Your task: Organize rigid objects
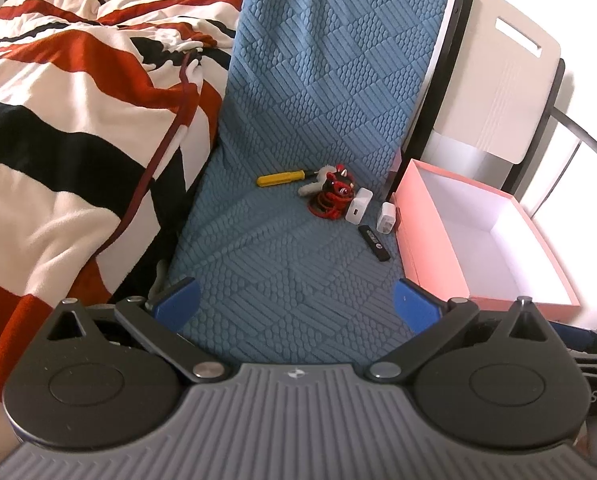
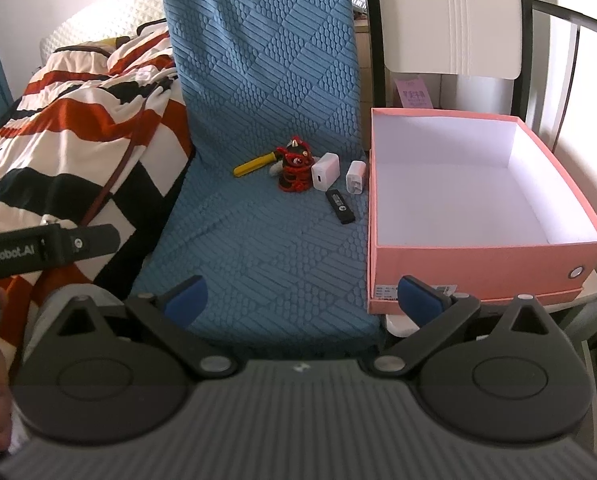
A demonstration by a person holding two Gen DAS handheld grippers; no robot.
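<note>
A blue textured chair seat (image 2: 258, 248) carries a small cluster of things near its back edge. A yellow screwdriver (image 2: 254, 165) lies farthest left, its tip hidden behind a red and black toy figure (image 2: 295, 168) that stands upright. Just right of the toy sits a white charger (image 2: 325, 171), and a second, smaller white plug (image 2: 356, 176) stands apart from it, close to the box. A black stick-shaped device (image 2: 340, 206) lies flat in front of the two chargers, angled toward the box.

An open pink box (image 2: 478, 270) with a white inside rests just beside the chair on the right, and nothing shows inside it. A striped red, black and white blanket (image 1: 70, 120) is bunched on the left.

The left gripper (image 1: 296, 304) hovers over the front of the seat with its blue fingers (image 1: 178, 304) spread wide and holding nothing. The right gripper (image 2: 302, 300) sits likewise low and near, fingers (image 2: 420, 300) wide apart and empty, the right one in front of the box's front wall.
</note>
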